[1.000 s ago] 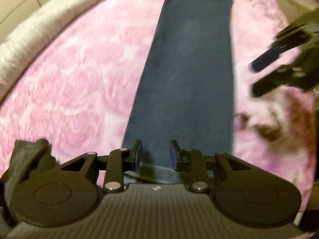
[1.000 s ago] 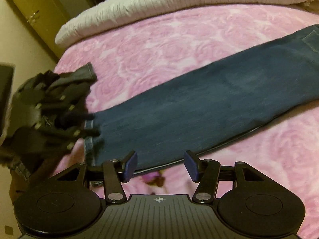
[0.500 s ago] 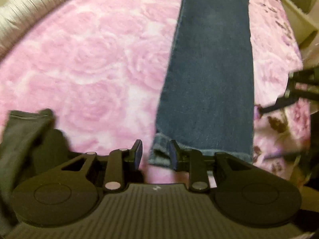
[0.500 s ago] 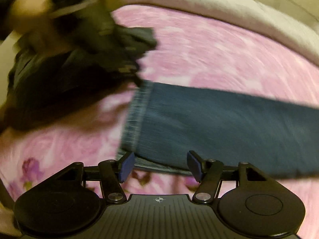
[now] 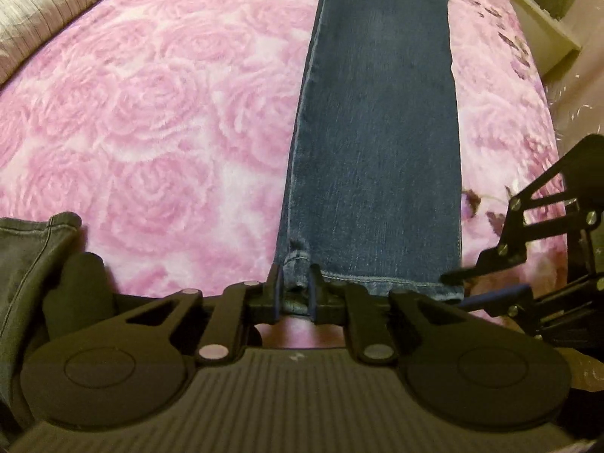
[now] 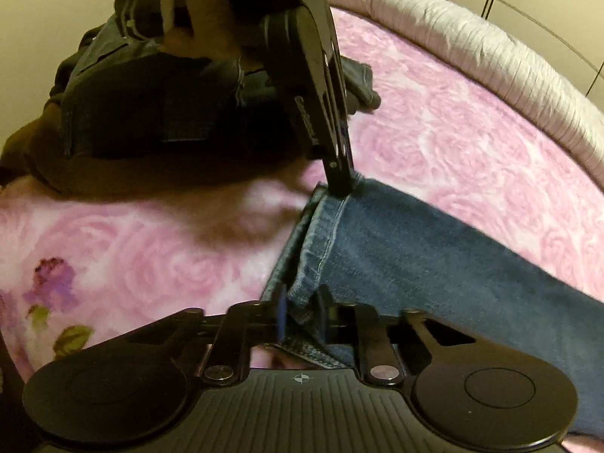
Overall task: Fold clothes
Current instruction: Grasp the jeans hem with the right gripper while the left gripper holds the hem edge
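Blue jeans [image 5: 377, 132] lie flat and folded lengthwise on a pink rose-patterned blanket [image 5: 151, 113], legs stretching away from me. My left gripper [image 5: 294, 294] is shut on the left corner of the leg hem. My right gripper [image 6: 300, 317] is shut on the other hem corner; the jeans [image 6: 434, 256] run off to the right in that view. The left gripper [image 6: 341, 185] also shows from the side in the right wrist view, pinching the far hem corner. The right gripper [image 5: 487, 290] shows at the right edge of the left wrist view.
A pile of dark clothes [image 6: 151, 113] lies on the blanket beyond the hem; it also shows in the left wrist view [image 5: 34, 264]. A pale ribbed quilt [image 6: 490, 49] borders the blanket's far side. The bed edge and a floor [image 5: 573, 75] lie at the right.
Both grippers moved down to the leg hem and closed on its two corners. They were open and apart from the cloth before.
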Tool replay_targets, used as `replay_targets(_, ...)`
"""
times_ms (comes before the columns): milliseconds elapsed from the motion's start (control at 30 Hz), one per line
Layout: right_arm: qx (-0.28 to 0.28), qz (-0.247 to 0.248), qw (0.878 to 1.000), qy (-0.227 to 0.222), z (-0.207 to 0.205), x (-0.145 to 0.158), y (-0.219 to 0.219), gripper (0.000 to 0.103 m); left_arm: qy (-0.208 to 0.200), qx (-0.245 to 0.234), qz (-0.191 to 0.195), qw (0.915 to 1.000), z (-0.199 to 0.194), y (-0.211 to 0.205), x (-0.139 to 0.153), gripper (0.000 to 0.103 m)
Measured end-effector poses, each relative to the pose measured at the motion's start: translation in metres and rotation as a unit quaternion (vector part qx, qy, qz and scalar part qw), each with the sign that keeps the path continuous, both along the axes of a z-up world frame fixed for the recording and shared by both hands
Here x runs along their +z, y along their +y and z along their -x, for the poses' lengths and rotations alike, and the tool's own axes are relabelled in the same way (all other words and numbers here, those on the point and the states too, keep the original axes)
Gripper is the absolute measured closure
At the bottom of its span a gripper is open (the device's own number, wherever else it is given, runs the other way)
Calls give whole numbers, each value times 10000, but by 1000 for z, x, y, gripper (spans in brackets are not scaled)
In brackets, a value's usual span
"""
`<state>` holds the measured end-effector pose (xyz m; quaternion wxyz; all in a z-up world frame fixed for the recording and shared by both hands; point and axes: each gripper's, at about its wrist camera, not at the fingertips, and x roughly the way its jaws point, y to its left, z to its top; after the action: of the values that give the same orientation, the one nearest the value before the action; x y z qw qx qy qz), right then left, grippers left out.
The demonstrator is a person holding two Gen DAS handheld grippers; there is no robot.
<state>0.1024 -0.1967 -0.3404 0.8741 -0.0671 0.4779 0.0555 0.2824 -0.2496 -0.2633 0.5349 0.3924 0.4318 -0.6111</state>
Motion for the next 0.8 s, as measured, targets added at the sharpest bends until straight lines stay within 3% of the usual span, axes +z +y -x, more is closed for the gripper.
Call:
replay_targets(133, 55, -56, 10000, 21, 5, 9, 5, 94, -70, 14, -84, 9999, 3, 7, 0, 96)
replay_targets(267, -132, -288, 9992, 231, 6, 2, 2, 94, -351, 9, -383, 9986, 1, 17, -20, 100)
replay_targets(367, -410, -648, 9966, 288, 6, -1, -9, 94, -354, -43, -181, 9992, 2, 24, -13, 99)
replay_targets(533, -750, -1009, 9919, 168, 9, 7, -19, 94, -162, 62, 174, 9997, 9, 22, -7, 81)
replay_targets(733, -751, -1047, 9916, 141, 8, 11, -20, 94, -336, 534, 420, 9971, 6, 8, -18, 82)
replay_targets(800, -722, -1018, 9921, 107, 9, 11, -20, 94, -513, 392, 375, 9972, 10, 5, -19, 87)
